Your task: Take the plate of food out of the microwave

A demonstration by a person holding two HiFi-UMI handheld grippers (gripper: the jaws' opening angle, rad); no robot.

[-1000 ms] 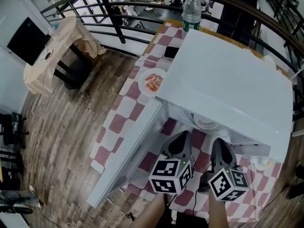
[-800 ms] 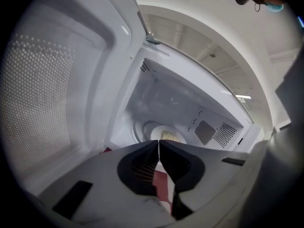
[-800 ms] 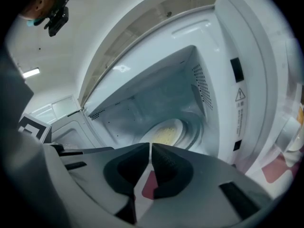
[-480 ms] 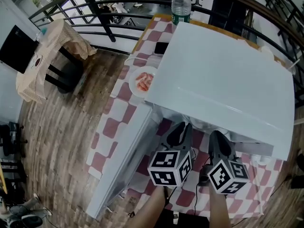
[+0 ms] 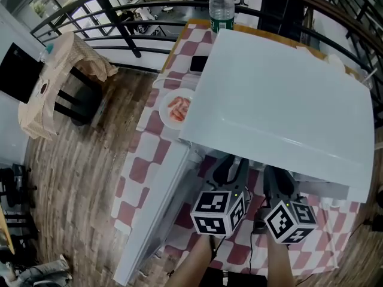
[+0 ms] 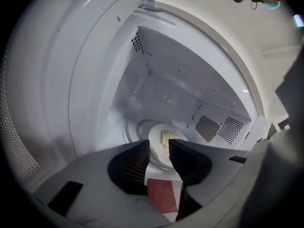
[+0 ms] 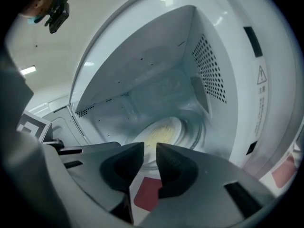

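Observation:
Inside the open white microwave [image 5: 281,94] a white plate of yellowish food [image 6: 164,139] sits on the glass turntable; the right gripper view shows the same plate [image 7: 159,132]. My left gripper [image 6: 159,151] points into the cavity, its jaws opening, nothing between them. The jaws of my right gripper [image 7: 150,156] are opening too, with a narrower, empty gap. Both stand short of the plate. From the head view the left gripper [image 5: 230,163] and right gripper [image 5: 275,178] reach under the microwave's top, which hides the plate.
The microwave door [image 5: 155,208] hangs open toward the lower left. On the red-checked tablecloth [image 5: 140,169], left of the microwave, is another plate with red food [image 5: 178,107]. Behind the microwave stands a water bottle [image 5: 221,8]. A railing and wooden floor lie beyond.
The head view has shifted so the microwave's top covers more of the opening and the plate inside. Both grippers stay side by side in front of the cavity.

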